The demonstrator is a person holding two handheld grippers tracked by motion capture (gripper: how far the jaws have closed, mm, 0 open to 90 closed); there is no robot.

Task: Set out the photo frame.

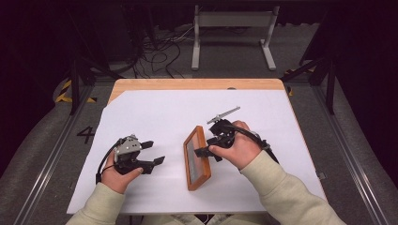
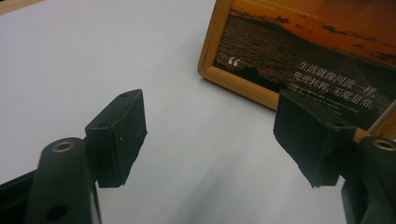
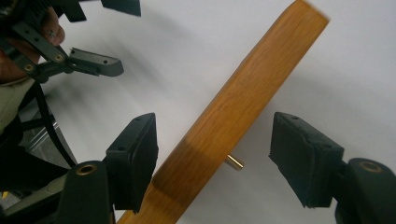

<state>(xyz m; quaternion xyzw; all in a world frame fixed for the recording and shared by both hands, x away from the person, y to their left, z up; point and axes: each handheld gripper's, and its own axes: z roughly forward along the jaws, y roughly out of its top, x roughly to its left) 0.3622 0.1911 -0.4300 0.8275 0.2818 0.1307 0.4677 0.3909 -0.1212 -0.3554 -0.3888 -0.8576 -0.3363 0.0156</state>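
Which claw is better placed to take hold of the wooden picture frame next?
Right. The right claw is open with the picture frame's edge between its pads, which don't press on it. The left claw, also open, sits apart from the frame over the white sheet.

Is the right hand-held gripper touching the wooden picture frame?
Apart. The right gripper view shows the picture frame between the right hand-held gripper's open pads, white paper visible on both sides.
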